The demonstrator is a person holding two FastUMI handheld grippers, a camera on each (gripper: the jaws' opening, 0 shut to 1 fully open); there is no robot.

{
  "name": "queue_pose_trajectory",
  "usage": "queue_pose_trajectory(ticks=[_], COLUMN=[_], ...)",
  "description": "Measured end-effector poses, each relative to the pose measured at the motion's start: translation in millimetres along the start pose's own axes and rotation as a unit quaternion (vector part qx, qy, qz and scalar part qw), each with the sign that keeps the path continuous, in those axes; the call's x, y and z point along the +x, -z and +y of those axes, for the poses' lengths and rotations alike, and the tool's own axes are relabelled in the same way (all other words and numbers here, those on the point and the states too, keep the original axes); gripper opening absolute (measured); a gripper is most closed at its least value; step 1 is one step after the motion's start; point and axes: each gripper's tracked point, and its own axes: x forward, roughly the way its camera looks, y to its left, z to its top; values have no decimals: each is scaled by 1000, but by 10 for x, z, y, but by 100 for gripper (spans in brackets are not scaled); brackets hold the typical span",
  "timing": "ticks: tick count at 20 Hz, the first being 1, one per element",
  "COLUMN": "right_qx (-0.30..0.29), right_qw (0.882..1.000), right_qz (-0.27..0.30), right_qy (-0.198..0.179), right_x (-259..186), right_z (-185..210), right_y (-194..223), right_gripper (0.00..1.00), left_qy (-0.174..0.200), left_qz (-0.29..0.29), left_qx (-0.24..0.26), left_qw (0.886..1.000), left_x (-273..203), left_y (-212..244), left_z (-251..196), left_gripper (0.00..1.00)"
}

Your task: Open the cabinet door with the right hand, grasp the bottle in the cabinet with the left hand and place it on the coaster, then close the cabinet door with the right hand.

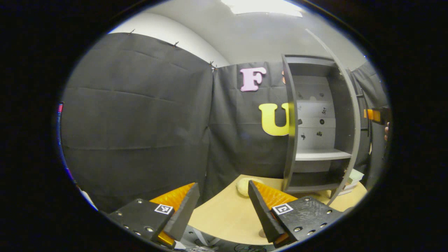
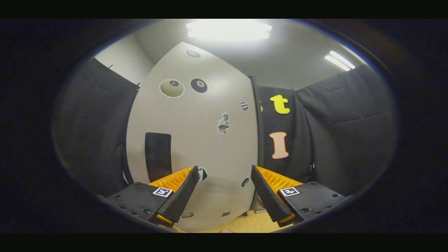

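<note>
**Cabinet open, both grippers free**

In the left gripper view, the left gripper (image 1: 224,206) is at the bottom w/ its fingers wide apart and nothing between them. Under it and in front lies the light wooden table (image 1: 224,217). On the table, just beyond the fingertips, sits a pale round coaster (image 1: 246,186); nothing stands on it. To the right of the coaster stands the grey cabinet (image 1: 316,126), its inside visible: a back panel w/ small dark stickers, one shelf (image 1: 322,154) about halfway up and a lower compartment under it. I cannot see a bottle on the shelf or in the lower part; the low compartment is dark, so I cannot tell for sure. The cabinet door (image 1: 344,115) is swung out to the right, seen nearly edge-on. At the far right edge, beyond the door, a part of the right gripper (image 1: 376,114) shows w/ some fingers of the hand (image 1: 386,132) that holds it. Near the cabinet foot there are some flat light things stacked, too small to name.

In the right gripper view, the right gripper (image 2: 224,196) also has its fingers wide apart and holds nothing. Close in front is the outer face of the door (image 2: 196,140), pale, w/ stickers and a dark vertical handle (image 2: 158,155) at its left part. The gripper does not touch the handle.
</note>
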Motion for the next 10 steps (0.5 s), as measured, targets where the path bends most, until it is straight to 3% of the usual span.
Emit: queue_pose_trajectory(ticks=[5,10], right_qx=[0,-18], right_qw=[994,990], right_qz=[1,-25], right_qy=[-107,-141], right_x=[56,-70], right_z=[679,702], right_y=[4,-32], right_gripper=[96,97], left_qy=[-25,-39], left_qz=[4,3], left_qx=[-3,-5], left_qw=[1000,999], left_x=[-25,-57], left_y=[0,-20], left_z=[239,232], left_gripper=[85,84])
